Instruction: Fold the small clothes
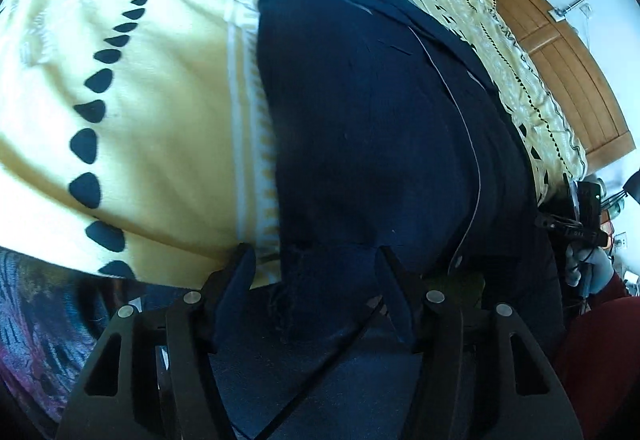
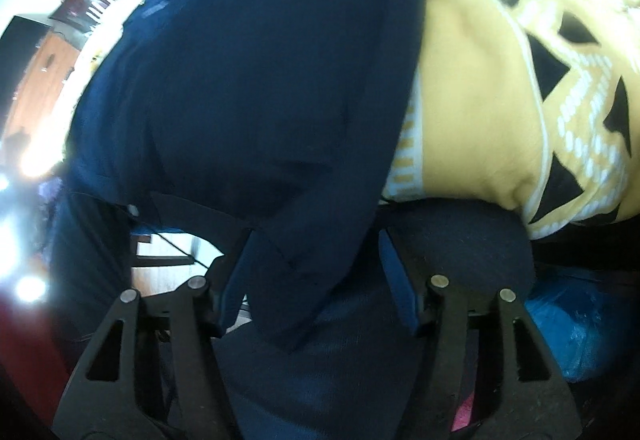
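Evidently the dark navy garment (image 1: 360, 112) lies spread lengthwise on the bed, over a yellow bedspread (image 1: 160, 100) patterned with black drops and triangles, and its near hem hangs over the bed's edge toward the person. That overhang is likely why both tools come in low from the bed's near side: a hanging hem can be taken between two fingers without digging into the bedding. The left gripper (image 1: 316, 272) has its jaws parted wide, with the frayed lower edge of the cloth sitting in the gap between them; nothing is pinched, and whether a finger brushes the fabric I cannot tell. The right gripper (image 2: 316, 252), seen from its own camera, is likewise spread, and a draped fold of the navy cloth (image 2: 260, 100) falls down between its fingers, again without being clamped. Pale seam lines and small grey tabs run along the cloth, which suggests it is laid flat and fairly smooth, ready for a first fold. My judgement is that the task stands at its start, with both corners of the hem about to be seized. Farther out, a wooden headboard (image 1: 560, 52) bounds the far side of the bed, with clutter heaped beyond it.
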A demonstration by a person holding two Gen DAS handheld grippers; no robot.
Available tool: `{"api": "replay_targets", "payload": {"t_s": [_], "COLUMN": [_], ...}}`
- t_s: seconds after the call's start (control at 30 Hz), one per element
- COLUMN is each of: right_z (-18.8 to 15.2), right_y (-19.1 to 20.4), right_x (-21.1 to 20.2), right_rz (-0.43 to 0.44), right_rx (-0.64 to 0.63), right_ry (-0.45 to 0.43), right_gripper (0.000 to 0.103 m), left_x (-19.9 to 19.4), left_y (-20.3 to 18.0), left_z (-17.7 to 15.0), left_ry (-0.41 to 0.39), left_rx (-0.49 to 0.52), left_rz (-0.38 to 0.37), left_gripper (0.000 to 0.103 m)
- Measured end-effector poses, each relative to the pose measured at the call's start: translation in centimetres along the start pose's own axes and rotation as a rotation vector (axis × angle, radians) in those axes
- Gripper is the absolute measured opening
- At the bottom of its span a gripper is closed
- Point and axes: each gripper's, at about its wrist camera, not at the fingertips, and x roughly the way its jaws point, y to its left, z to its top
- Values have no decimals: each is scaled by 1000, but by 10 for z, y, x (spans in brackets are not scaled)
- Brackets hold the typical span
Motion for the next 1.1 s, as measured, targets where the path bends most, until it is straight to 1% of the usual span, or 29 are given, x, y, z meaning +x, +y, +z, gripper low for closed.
{"api": "replay_targets", "payload": {"t_s": [0.07, 0.2, 0.23, 0.27, 0.3, 0.33, 0.37, 0.4, 0.43, 0.5, 0.57, 0.63, 0.7, 0.77, 0.8, 0.83, 0.9, 0.93, 1.0, 1.03, 1.1], "right_z": [1, 0, 0, 0, 0, 1, 1, 3, 4, 9, 17, 26, 40, 53, 57, 60, 62, 60, 54, 51, 49], "right_y": [2, 6, 8, 9, 9, 11, 14, 14, 14, 17, 17, 13, 5, -3, -9, -9, -8, -6, -8, -15, -17], "right_x": [5, 17, 17, 16, 14, 10, 3, -5, -15, -40, -64, -86, -104, -114, -118, -116, -105, -97, -88, -88, -86], "right_rz": [-7, 17, 30, 65, 87, 95, 125, 159, 186, 250, 289, 299, 294, 308, 308, 302, 291, 293, 293, 300, 312], "right_rx": [-8, -21, -25, -25, -21, -25, -23, -13, -7, 0, 10, 22, 35, 46, 44, 39, 24, 17, 16, 23, 37], "right_ry": [20, 62, 64, 65, 62, 50, 28, 5, -18, -82, -142, -208, -278, -324, -333, -332, -299, -274, -243, -234, -227], "right_gripper": [61, 61, 50, 38, 20, 12, 9, 8, 7, 7, 7, 6, 6, 6, 6, 7, 7, 7, 7, 7, 7], "left_x": [4, 7, 7, 8, 10, 11, 15, 19, 20, 9, -17, -46, -73, -88, -93, -95, -93, -86, -76, -72, -61], "left_y": [1, 1, 0, -2, -4, -5, -7, -9, -11, -12, -16, -17, -17, -16, -17, -18, -19, -21, -16, -12, -7], "left_z": [1, 3, 3, 4, 6, 6, 6, 5, 5, 8, 17, 33, 53, 71, 79, 86, 91, 92, 82, 77, 69], "left_ry": [1, 20, 26, 36, 44, 51, 64, 76, 70, 26, -64, -153, -238, -284, -301, -309, -299, -287, -265, -256, -238], "left_rx": [-14, -28, -26, -20, -13, -5, -2, -1, -7, -48, -86, -111, -115, -109, -99, -84, -69, -84, -114, -129, -165], "left_rz": [-9, -33, -35, -38, -41, -50, -61, -70, -71, -111, -182, -242, -290, -315, -314, -299, -277, -278, -273, -268, -277], "left_gripper": [63, 63, 63, 63, 62, 57, 42, 27, 9, 10, 9, 9, 9, 9, 9, 9, 9, 9, 10, 10, 10]}}
